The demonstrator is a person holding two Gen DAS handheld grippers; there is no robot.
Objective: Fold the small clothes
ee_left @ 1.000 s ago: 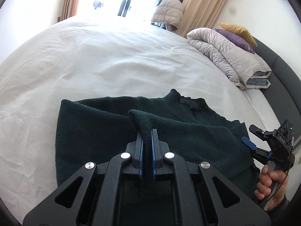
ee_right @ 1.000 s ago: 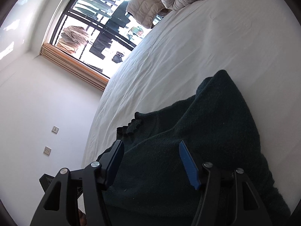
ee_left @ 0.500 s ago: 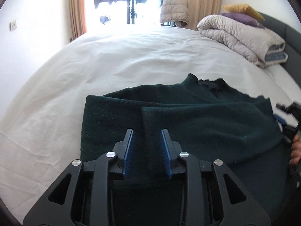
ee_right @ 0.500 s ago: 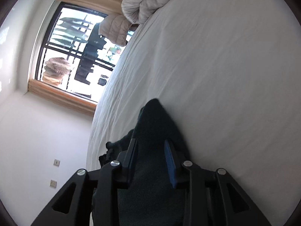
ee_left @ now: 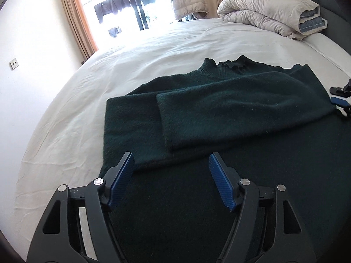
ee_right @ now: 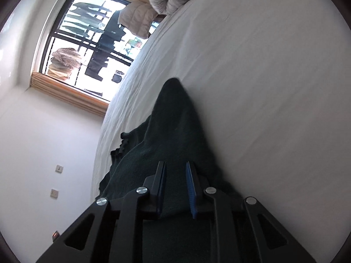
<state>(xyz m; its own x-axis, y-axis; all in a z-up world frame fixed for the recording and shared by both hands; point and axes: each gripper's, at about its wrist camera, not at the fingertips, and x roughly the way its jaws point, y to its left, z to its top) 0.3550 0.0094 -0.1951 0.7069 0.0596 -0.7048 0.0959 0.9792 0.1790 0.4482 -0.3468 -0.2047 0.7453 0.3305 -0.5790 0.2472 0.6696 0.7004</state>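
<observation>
A dark green sweater (ee_left: 219, 109) lies on the white bed (ee_left: 87, 87), collar toward the window, with one sleeve folded across its body. My left gripper (ee_left: 171, 179) is open and empty, just above the sweater's lower part. My right gripper (ee_right: 175, 186) is closed on a fold of the sweater (ee_right: 175, 131) at its right edge; the jaws stand a narrow gap apart with cloth between them. The right gripper also shows at the right edge of the left wrist view (ee_left: 340, 100).
A rolled beige duvet (ee_left: 269, 15) with purple and yellow pillows lies at the head of the bed. A padded jacket (ee_left: 188, 2) hangs by the window. The dark headboard (ee_left: 335, 11) runs along the right. White sheet surrounds the sweater.
My left gripper let go of the sleeve, opened wide and drew back. My right gripper went from open to closed on the sweater's right edge.
</observation>
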